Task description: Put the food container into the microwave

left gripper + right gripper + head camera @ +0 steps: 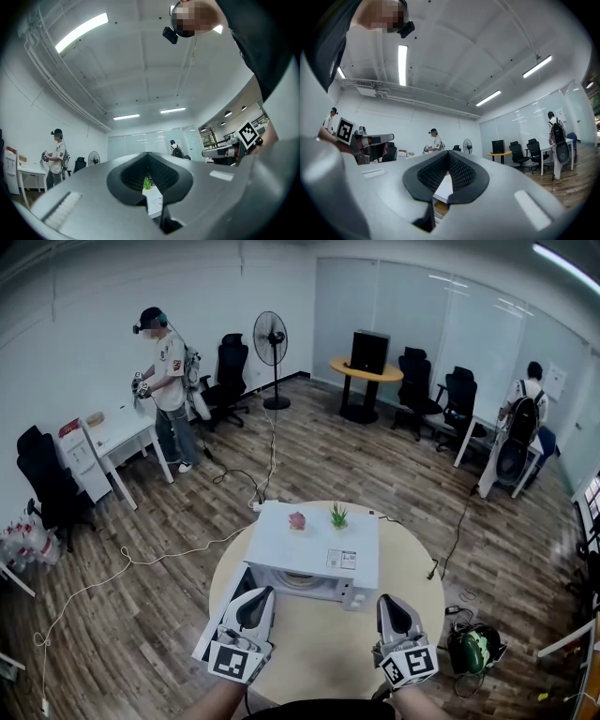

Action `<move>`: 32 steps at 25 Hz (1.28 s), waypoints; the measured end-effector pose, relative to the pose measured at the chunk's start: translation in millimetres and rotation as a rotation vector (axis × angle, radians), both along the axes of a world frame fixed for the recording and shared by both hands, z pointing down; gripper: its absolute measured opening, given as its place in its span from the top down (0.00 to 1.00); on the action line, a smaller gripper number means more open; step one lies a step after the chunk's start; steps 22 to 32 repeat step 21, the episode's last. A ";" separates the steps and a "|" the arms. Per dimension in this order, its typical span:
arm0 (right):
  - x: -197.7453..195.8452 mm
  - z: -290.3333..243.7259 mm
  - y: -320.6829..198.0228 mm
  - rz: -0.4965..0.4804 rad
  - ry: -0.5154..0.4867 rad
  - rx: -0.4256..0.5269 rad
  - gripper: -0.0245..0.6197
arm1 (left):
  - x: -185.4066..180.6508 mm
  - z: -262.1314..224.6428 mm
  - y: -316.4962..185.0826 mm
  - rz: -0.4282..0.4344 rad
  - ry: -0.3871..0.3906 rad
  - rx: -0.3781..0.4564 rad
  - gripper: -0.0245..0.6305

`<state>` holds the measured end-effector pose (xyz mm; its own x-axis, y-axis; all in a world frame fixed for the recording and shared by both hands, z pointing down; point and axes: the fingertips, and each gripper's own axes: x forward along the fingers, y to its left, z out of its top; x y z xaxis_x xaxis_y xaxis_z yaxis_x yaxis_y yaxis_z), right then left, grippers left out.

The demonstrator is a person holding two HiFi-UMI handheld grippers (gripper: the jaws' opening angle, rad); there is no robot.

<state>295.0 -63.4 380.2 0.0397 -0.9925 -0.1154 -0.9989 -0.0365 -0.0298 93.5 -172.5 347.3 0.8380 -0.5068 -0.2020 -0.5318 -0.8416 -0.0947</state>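
A white microwave [314,545] stands on a round beige table [328,652], its door [210,631] swung open to the left. Inside the cavity lies a round pale thing [300,579]; I cannot tell whether it is the food container or the turntable. Through the right gripper's pads a yellowish object [440,209] shows low down. My left gripper [255,594] hovers just in front of the open cavity, shut and empty. My right gripper [390,602] is level with it at the microwave's right front corner, also shut with nothing held. In both gripper views the jaws [147,154] [449,153] meet at their tips.
A small green plant [338,516] and a pink ornament [297,519] sit on the microwave's top. A green headset [473,649] lies right of the table. Cables [169,554] trail over the wooden floor. One person [167,381] stands at a white desk at the back left.
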 end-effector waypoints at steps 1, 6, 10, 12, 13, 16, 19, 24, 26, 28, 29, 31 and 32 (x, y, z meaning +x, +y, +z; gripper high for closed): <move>-0.8 -0.3 -0.2 -0.001 0.003 0.002 0.95 | -0.2 0.5 0.1 -0.001 0.000 -0.004 0.97; -3.2 -1.4 -2.2 -0.006 0.024 0.004 0.95 | 1.9 2.5 -0.9 -0.003 0.003 -0.008 0.96; -3.3 0.1 -2.1 -0.003 0.031 0.001 0.95 | 0.7 6.7 -1.8 -0.010 -0.005 -0.011 0.97; -3.4 2.1 -1.9 -0.003 0.034 -0.004 0.95 | -0.2 7.8 -0.8 -0.013 -0.010 -0.005 0.97; -3.5 2.7 -2.1 -0.003 0.035 -0.005 0.95 | -0.5 7.9 -0.6 -0.014 -0.012 -0.003 0.96; -4.2 2.3 -3.2 -0.003 0.037 -0.006 0.95 | -1.1 7.6 -0.5 -0.015 -0.016 -0.002 0.97; -5.0 1.5 -3.0 -0.005 0.037 -0.009 0.95 | -0.9 6.1 1.1 -0.016 -0.018 0.001 0.96; -5.5 0.7 -2.7 -0.006 0.038 -0.011 0.95 | -0.7 5.0 2.3 -0.016 -0.019 0.003 0.97; -5.5 0.7 -2.7 -0.006 0.038 -0.011 0.95 | -0.7 5.0 2.3 -0.016 -0.019 0.003 0.97; -5.5 0.7 -2.7 -0.006 0.038 -0.011 0.95 | -0.7 5.0 2.3 -0.016 -0.019 0.003 0.97; -5.5 0.7 -2.7 -0.006 0.038 -0.011 0.95 | -0.7 5.0 2.3 -0.016 -0.019 0.003 0.97; -5.5 0.7 -2.7 -0.006 0.038 -0.011 0.95 | -0.7 5.0 2.3 -0.016 -0.019 0.003 0.97; -5.5 0.7 -2.7 -0.006 0.038 -0.011 0.95 | -0.7 5.0 2.3 -0.016 -0.019 0.003 0.97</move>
